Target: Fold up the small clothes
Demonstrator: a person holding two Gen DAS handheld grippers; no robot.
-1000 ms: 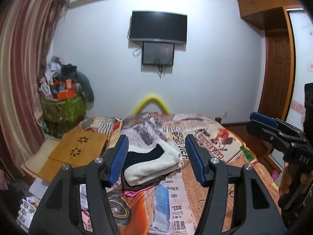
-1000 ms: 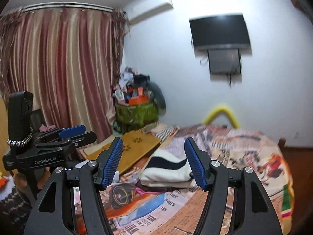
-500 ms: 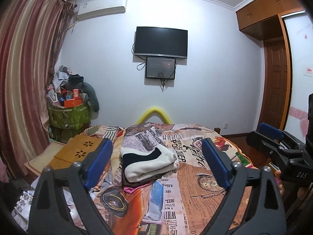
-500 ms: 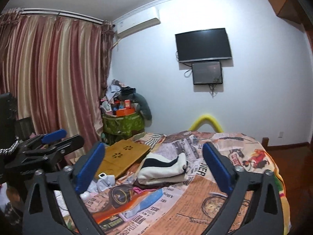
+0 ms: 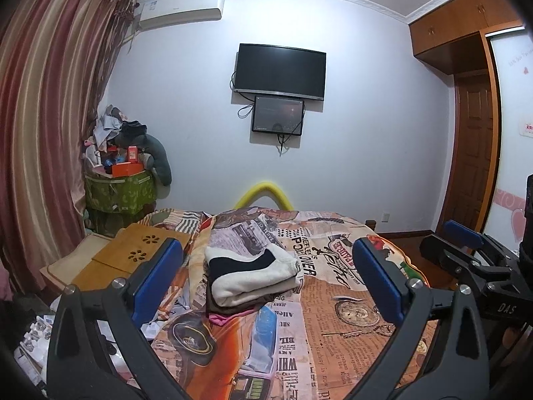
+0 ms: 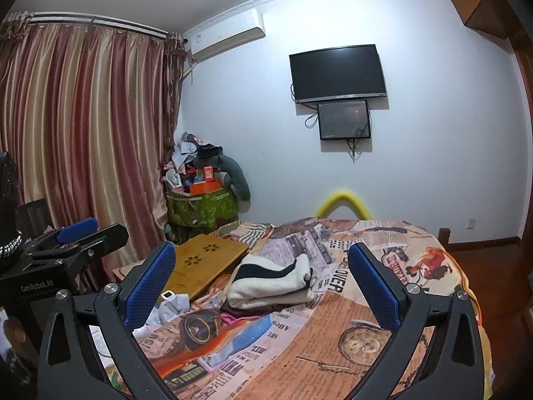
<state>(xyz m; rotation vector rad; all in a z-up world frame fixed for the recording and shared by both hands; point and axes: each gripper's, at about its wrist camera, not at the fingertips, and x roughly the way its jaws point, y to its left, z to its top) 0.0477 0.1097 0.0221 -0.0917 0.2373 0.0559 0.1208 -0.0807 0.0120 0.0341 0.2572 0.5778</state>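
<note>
Folded clothes (image 5: 251,275), a cream and black fleece piece on top of a brown layer and a pink one, lie stacked on the bed (image 5: 349,316), toward its left side and about midway along it. The bedspread carries a newspaper and vintage-poster print in orange and tan. Left tool (image 5: 266,281): jaws opening, near their widest, blue pads apart on either side of the stack as seen from its own camera, gripping nothing and clear of the cloth. Right tool (image 6: 261,285): jaws spread wide and empty, with the stack (image 6: 271,283) framed between its pads in its own view, not touched. Each tool appears at the edge of the other's view. Left of the bed, a wooden lap desk (image 5: 133,253) with flower-shaped cut-outs; behind it, a green storage box (image 5: 120,191) piled with clutter, beside striped curtains (image 5: 43,133). On the far wall, a television (image 5: 279,70) above a smaller screen (image 5: 278,115).
</note>
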